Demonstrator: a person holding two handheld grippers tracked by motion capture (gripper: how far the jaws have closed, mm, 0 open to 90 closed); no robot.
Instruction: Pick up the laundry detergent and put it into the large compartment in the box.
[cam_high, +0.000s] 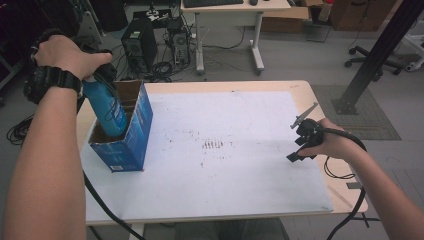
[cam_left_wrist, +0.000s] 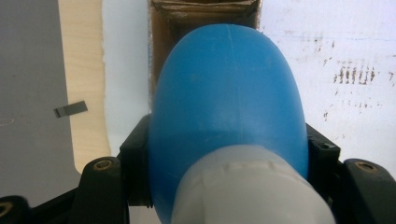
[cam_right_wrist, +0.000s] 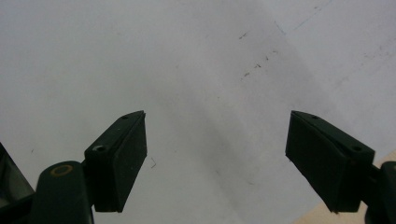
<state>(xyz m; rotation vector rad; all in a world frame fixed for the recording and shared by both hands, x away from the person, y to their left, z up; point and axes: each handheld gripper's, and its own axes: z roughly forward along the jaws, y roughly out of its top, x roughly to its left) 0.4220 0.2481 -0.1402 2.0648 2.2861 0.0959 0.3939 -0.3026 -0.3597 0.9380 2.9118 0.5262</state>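
At the table's left edge we have the left gripper (cam_left_wrist: 229, 154) with its jaws pinching the blue plastic bottle with a pale grey cap (cam_high: 106, 107) just under the shoulder. The bottle's lower end sits inside the open blue cardboard box with a brown inner face (cam_high: 131, 135); the body leans away from vertical. The box stands on the white sheet covering the wooden table (cam_high: 240, 150), close to the sheet's left border.

Risks, as we judge them:
- The tilted bottle bears on one box wall. Pushing down on it could tip or slide the light box toward the table edge, since nothing braces it.
- Smooth, rounded plastic in a two-point pinch may rotate or slip if we lower it fast.
- The box flaps could catch the bottle.

The right gripper (cam_right_wrist: 217, 154) hovers over bare sheet at the far right, jaws spread wide, holding nothing and well apart from the box, so it gives no support.
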